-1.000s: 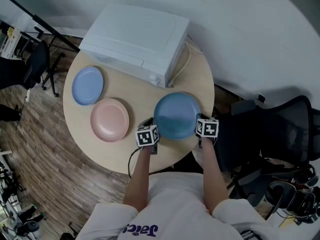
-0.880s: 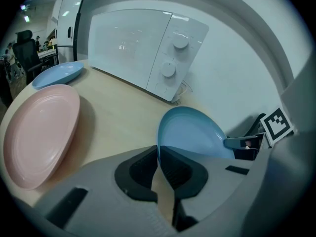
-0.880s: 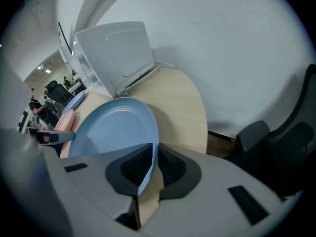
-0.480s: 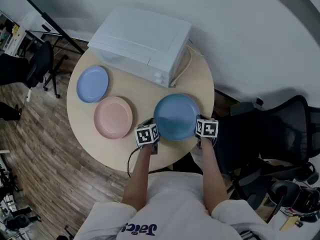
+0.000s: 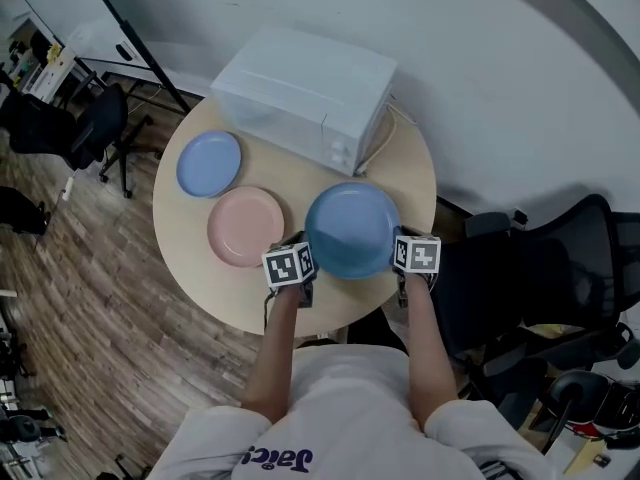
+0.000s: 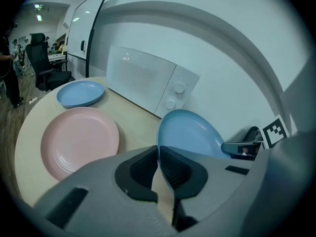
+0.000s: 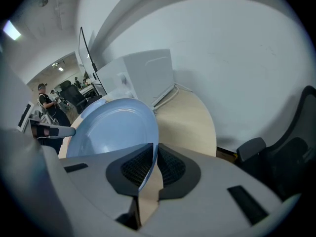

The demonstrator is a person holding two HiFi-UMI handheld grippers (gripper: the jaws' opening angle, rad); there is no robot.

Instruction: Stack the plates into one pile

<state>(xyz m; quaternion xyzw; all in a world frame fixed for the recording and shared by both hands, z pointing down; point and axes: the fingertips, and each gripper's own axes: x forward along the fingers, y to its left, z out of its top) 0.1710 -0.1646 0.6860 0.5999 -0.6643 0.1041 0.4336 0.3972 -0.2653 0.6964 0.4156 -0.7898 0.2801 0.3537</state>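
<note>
A large blue plate (image 5: 350,230) hangs above the round wooden table (image 5: 400,173), held level between both grippers. My left gripper (image 5: 305,258) is shut on its left rim, seen edge-on between the pads in the left gripper view (image 6: 160,157). My right gripper (image 5: 398,253) is shut on the opposite rim (image 7: 150,164). A pink plate (image 5: 245,226) lies on the table just left of the lifted plate. A smaller light-blue plate (image 5: 209,163) lies farther left. Both show in the left gripper view, the pink plate (image 6: 79,141) in front of the light-blue plate (image 6: 80,93).
A white microwave (image 5: 305,98) stands at the back of the table, its cable (image 5: 385,138) trailing along the right side. A black office chair (image 5: 545,278) stands to the right of the table, and more chairs (image 5: 60,128) stand on the wooden floor at the left.
Both grippers have risen with the large blue plate, which now sits higher off the table and looks bigger. The pink and light-blue plates stay where they lay.
</note>
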